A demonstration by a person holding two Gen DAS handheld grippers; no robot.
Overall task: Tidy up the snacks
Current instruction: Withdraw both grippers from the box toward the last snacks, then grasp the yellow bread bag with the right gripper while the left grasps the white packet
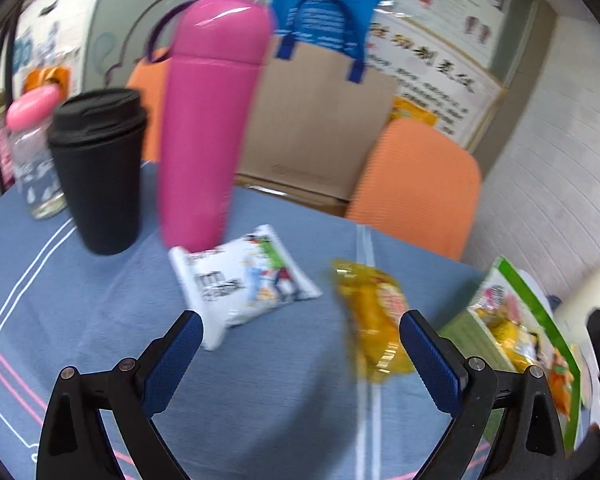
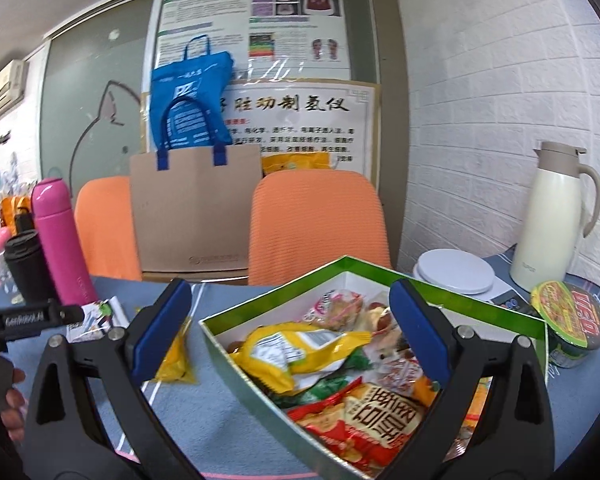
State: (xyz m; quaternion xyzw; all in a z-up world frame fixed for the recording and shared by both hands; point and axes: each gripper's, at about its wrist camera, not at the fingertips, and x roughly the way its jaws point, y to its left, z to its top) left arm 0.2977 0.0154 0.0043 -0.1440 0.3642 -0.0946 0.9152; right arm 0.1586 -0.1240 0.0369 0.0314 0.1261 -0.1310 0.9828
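Box (image 2: pixel 236 344) on cloth, already heaped with snacks. Yellow pack (image 1: pixel 374 320) just left of box, white pack (image 1: pixel 244 280) further left (both loose, likely next in). Left gripper (image 1: pixel 300 332) wide, empty, facing packs. Right gripper (image 2: pixel 290 316) wide, empty, over box.

tablecloth (image 1: pixel 100 320): matt woven cloth | white snack packet (image 1: pixel 246 280) on it: glossy plastic film | yellow snack packet (image 1: pixel 374 320) beside it: shiny crinkled film | pink flask (image 1: pixel 210 120) behind white packet: smooth gloss | black cup (image 1: pixel 98 176): matt | green box (image 2: pixel 284 292): glossy card
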